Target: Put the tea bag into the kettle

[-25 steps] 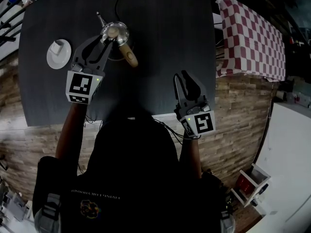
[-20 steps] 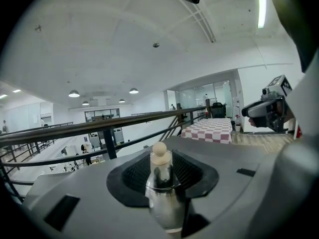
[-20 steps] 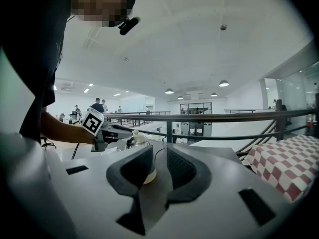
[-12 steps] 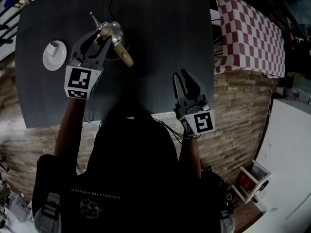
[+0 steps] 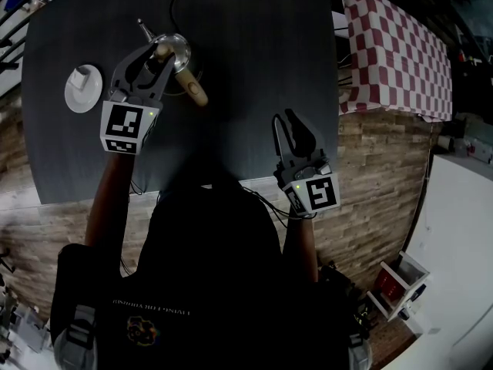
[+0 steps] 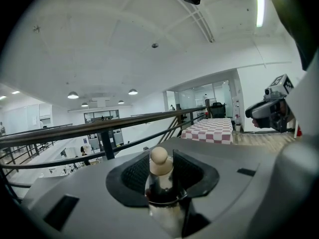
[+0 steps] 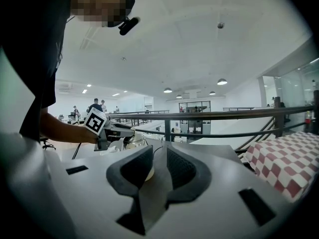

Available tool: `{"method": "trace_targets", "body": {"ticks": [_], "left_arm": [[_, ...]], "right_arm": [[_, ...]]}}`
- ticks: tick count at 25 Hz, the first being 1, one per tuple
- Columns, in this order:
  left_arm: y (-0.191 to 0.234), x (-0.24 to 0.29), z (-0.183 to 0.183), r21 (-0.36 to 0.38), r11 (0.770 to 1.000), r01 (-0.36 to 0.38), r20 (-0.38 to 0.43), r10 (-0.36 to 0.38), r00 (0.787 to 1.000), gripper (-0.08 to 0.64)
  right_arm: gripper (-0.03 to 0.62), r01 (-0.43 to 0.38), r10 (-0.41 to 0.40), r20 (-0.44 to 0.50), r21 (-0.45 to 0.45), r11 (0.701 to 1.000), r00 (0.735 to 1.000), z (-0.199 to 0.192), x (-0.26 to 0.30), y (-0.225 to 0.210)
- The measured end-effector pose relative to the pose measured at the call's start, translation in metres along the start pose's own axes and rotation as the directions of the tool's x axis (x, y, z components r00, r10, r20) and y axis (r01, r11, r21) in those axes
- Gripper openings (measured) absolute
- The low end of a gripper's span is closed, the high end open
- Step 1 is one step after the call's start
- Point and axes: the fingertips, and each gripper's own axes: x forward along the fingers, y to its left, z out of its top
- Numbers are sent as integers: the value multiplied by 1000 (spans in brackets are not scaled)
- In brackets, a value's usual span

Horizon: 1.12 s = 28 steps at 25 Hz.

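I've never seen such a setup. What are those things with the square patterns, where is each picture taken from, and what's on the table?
No robot: a person holds the left hand-held gripper and the right hand-held gripper; the patterned cubes belong to them. The top-down picture comes from a camera on the person's head, the other two from cameras on each hand-held gripper, looking along its jaws. On the table stand a kettle with a wooden handle and a saucer carrying a small white item, probably the tea bag. The left one's jaws have just been opening; the kettle's lid knob stands between them, ungripped. The right one is open and empty.
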Motion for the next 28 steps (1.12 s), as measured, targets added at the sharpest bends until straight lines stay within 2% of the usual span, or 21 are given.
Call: {"method": "trace_targets", "body": {"ticks": [13, 19, 28], "left_arm": [[1, 2, 0, 4, 1000, 1, 5, -1, 1000, 135], [4, 1, 2, 3, 1000, -6, 7, 6, 1000, 100], [5, -3, 7, 15, 1000, -18, 12, 18, 1000, 98]], "right_arm": [[83, -8, 8, 4, 2, 1000, 1000, 0, 4, 0], [83, -1, 1, 5, 4, 1000, 1000, 0, 6, 0], [83, -4, 4, 14, -4, 1000, 1000, 4, 5, 1]]}}
